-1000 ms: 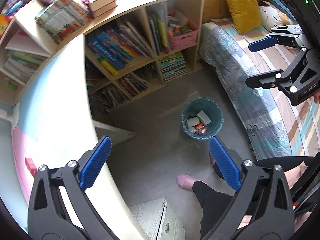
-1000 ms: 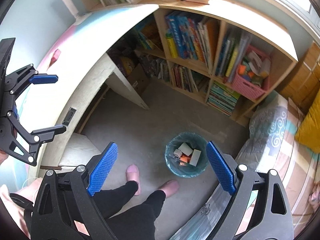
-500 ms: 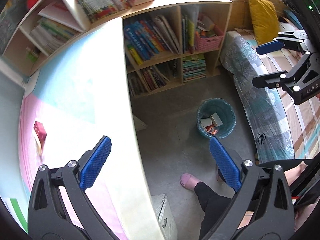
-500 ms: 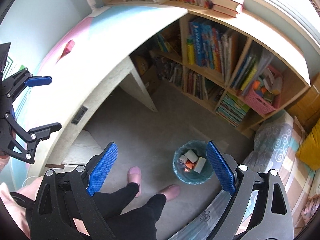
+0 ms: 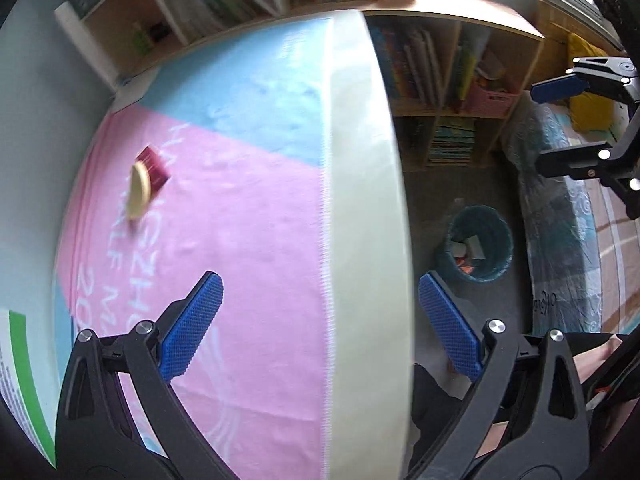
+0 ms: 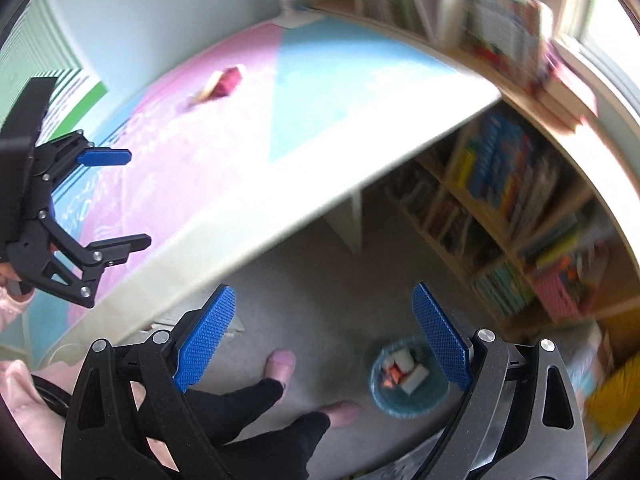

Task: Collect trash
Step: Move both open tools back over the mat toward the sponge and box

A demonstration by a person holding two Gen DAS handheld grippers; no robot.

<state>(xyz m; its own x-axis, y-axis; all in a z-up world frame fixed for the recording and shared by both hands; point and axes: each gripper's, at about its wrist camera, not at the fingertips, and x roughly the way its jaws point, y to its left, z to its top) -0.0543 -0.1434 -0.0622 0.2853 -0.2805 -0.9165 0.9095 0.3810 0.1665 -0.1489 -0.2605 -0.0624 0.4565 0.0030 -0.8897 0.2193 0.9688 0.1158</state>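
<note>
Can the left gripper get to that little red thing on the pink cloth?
Probably yes. The left gripper is open and empty above the pink cloth, and nothing lies between it and the red thing. A pale flat piece leans against it, so both might get grabbed together.

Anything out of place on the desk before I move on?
Yes: a dark red packet with a pale round piece against it lies alone on the pink mat, likely trash. Both claws are open and empty.
</note>
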